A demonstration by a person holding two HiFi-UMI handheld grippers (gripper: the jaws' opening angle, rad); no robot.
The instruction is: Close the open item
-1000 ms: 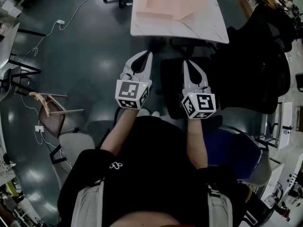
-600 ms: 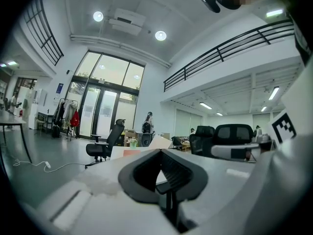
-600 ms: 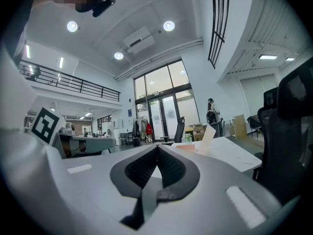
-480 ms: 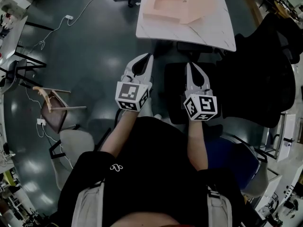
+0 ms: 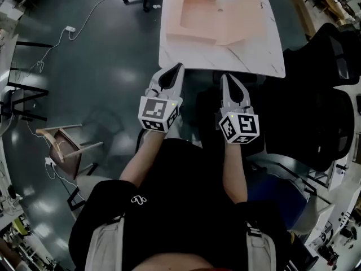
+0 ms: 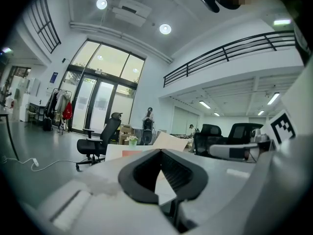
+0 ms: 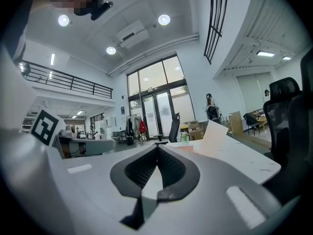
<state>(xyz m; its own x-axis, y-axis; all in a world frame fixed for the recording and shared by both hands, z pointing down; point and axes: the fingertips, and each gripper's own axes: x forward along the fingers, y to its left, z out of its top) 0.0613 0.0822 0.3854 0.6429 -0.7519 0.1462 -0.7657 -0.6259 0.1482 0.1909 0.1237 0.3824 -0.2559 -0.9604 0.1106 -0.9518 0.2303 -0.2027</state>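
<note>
The pale pink flat box file [image 5: 198, 17] lies open on the far half of the white marble-pattern table [image 5: 225, 58]. Its tray part is at the left, and its lid [image 5: 243, 17] is spread out to the right; in the gripper views the lid stands a little tilted upward.

The left gripper [image 5: 179, 66] and the right gripper [image 5: 224, 77] are held side by side just before the near edge of the table, pointing toward it, well apart from the box. The jaws of each are together, tips touching, with nothing between them. I think this is on purpose: a lid is pushed over rather than grasped, so joined jaws can work as one firm finger. The closing itself is not yet begun. The light box may slide when it is pushed.
</note>
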